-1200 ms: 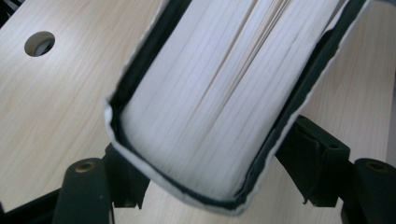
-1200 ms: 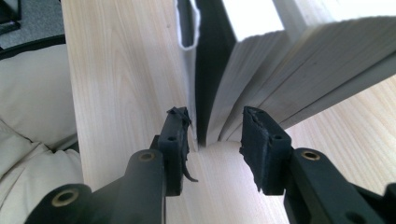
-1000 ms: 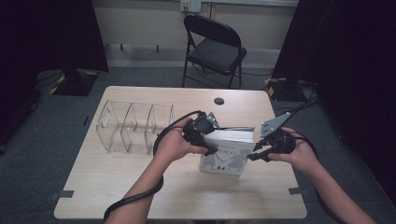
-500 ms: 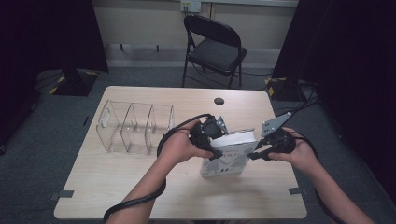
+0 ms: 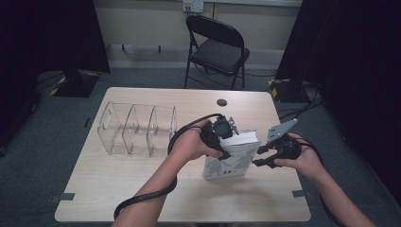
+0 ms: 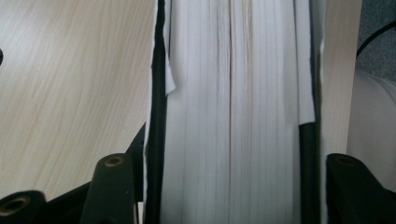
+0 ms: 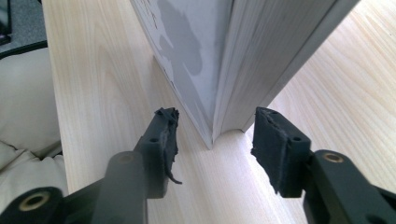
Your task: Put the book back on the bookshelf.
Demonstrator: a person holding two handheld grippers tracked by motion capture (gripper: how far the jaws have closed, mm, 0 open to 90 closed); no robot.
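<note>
Upright on the pale wooden worktop (image 5: 142, 189): a thick white book (image 5: 231, 161), standing on its lower edge just right of centre, grey figures on its front cover, page block turned upward. Clamped across the top of that book: the left gripper (image 5: 218, 135), fingers (image 6: 159, 154) closed on it, one against each cover, with the white page edges between them in the left gripper view. Just beside the book's right edge, near its bottom corner: the right gripper (image 5: 257, 158), fingers (image 7: 163, 140) apart, just opened wider, straddling that corner without touching it in the right gripper view. Farther left on the worktop, well apart from the book: a clear plastic organizer (image 5: 137, 128) with three upright compartments, each holding nothing. Beyond the worktop: a black folding chair (image 5: 217, 49).
</note>
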